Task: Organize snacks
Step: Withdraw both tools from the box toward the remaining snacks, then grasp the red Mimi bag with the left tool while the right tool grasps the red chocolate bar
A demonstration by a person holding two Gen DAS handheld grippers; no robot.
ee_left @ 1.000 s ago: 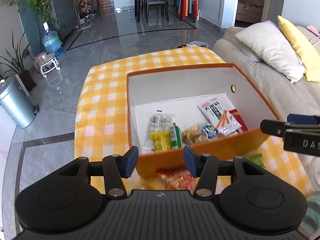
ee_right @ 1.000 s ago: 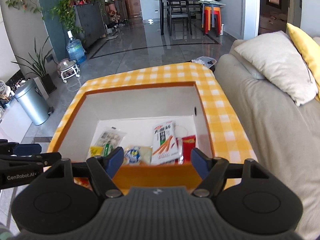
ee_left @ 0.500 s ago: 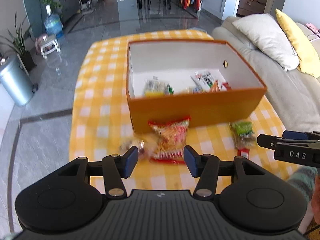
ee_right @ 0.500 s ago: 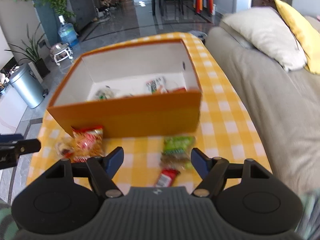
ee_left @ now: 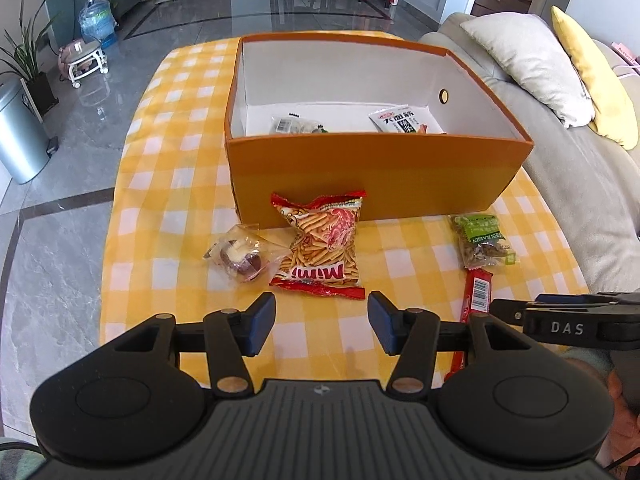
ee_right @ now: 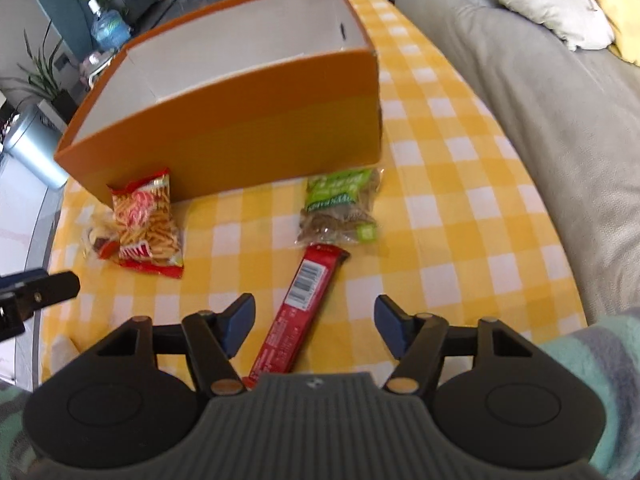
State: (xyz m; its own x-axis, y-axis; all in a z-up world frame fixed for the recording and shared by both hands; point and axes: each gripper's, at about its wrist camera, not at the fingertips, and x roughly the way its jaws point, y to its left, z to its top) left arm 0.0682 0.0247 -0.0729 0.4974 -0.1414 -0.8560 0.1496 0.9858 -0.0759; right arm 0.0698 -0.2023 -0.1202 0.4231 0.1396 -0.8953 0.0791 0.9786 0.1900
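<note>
An orange box point(ee_left: 376, 168) with a white inside stands on the yellow checked table point(ee_left: 172, 184) and holds several snack packets point(ee_left: 396, 122). In front of it lie a red Mimi snack bag point(ee_left: 320, 248), a clear-wrapped pastry point(ee_left: 240, 258), a green raisin bag point(ee_left: 482, 240) and a red bar point(ee_left: 478, 294). My left gripper point(ee_left: 321, 322) is open and empty, just before the Mimi bag. My right gripper point(ee_right: 314, 320) is open, with the red bar point(ee_right: 300, 308) lying between its fingers on the table. The green bag point(ee_right: 340, 208) and the box point(ee_right: 240, 136) lie beyond it.
A grey sofa point(ee_left: 580, 184) with a white pillow point(ee_left: 528, 60) and a yellow pillow point(ee_left: 596, 76) runs along the table's right side. A metal bin point(ee_left: 18, 136), plants and a water bottle point(ee_left: 96, 20) stand on the floor to the left.
Both grippers have drawn back from above the box and dropped toward the table's front. The right gripper now straddles the red bar. Both stayed open.
</note>
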